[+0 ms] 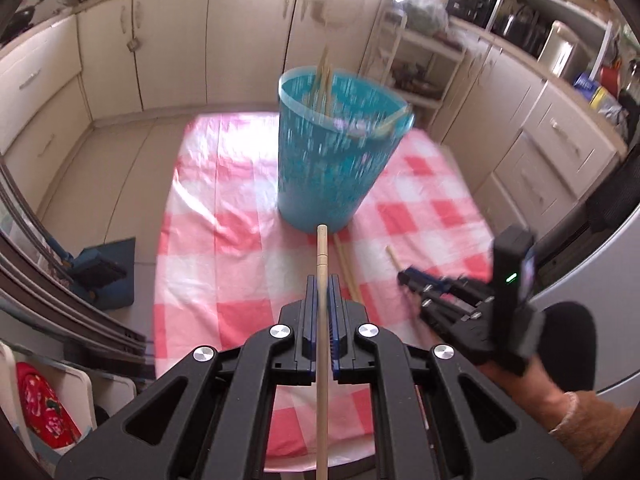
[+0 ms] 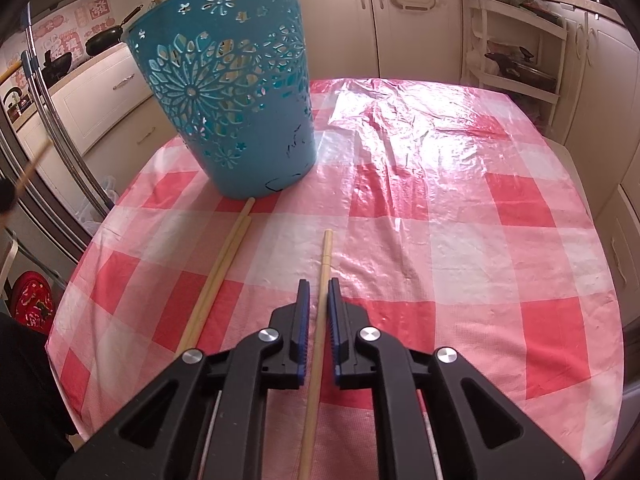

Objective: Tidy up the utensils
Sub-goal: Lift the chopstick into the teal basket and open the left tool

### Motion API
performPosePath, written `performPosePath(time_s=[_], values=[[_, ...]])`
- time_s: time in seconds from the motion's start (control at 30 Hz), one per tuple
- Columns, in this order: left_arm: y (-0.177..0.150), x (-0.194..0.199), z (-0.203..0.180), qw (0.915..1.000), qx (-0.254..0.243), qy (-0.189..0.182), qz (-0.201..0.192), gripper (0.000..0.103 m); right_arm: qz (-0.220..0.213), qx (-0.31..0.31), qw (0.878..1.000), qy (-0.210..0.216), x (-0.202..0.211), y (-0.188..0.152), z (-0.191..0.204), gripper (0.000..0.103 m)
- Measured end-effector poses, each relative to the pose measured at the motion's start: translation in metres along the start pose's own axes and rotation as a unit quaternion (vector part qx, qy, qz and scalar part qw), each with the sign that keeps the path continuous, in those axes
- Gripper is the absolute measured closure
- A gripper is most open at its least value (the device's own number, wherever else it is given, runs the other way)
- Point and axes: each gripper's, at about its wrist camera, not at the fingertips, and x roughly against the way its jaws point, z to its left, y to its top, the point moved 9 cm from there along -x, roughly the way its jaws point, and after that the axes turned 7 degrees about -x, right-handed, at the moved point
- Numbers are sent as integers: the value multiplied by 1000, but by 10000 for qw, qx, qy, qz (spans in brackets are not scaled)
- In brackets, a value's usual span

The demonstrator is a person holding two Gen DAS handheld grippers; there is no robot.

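My left gripper [image 1: 322, 280] is shut on a wooden chopstick [image 1: 322, 248] and is lifted above the table, pointing toward the blue cut-out basket [image 1: 336, 152]. That basket holds several chopsticks [image 1: 322, 76]. My right gripper [image 2: 319, 288] sits low over the checked tablecloth, its pads closed around another chopstick [image 2: 326, 256] that lies along the cloth. It also shows in the left wrist view as the right gripper [image 1: 404, 276]. Two more chopsticks [image 2: 224, 264] lie side by side on the cloth, tips near the basket [image 2: 240, 112].
The table with its red-and-white plastic cloth [image 2: 460, 200] stands in a kitchen ringed by cream cabinets [image 1: 172, 40]. A white shelf rack [image 2: 516, 60] stands beyond the far right corner. A steel fridge door [image 2: 48, 128] is to the left.
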Motion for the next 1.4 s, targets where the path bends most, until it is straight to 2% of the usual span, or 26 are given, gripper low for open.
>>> performPosePath(time_s=[0.17, 0.33, 0.5, 0.63, 0.73, 0.87, 1.03, 1.3, 1.37, 1.4], values=[[64, 49, -5, 9963, 19, 4, -861, 98, -10, -12, 10000, 10, 0, 0, 0, 93], [135, 74, -11, 9846, -23, 179, -1739, 98, -9, -11, 10000, 50, 1, 0, 0, 91], [199, 55, -7, 9694, 146, 391, -2421, 98, -5, 111, 9999, 39, 0, -1, 5, 84], [233, 25, 4, 9592, 302, 663, -2731, 98, 1, 128, 9999, 37, 0, -1, 6, 84], [245, -1, 16, 9548, 514, 745, -2831, 98, 13, 78, 9999, 97, -1, 0, 6, 83], [247, -32, 27, 9542, 704, 772, -2804, 98, 25, 58, 9999, 151, -1, 0, 7, 81], [237, -61, 32, 9582, 720, 806, -2648, 98, 37, 73, 9998, 185, 0, 0, 6, 79], [204, -79, 28, 9692, 386, 1029, -2204, 98, 40, 52, 9998, 209, 0, 0, 5, 79], [193, -79, 27, 9731, 287, 1065, -2024, 95, 42, 48, 9998, 213, 0, 0, 5, 79], [187, -75, 27, 9742, 228, 1105, -1954, 88, 43, 39, 9997, 223, 0, 0, 5, 79]])
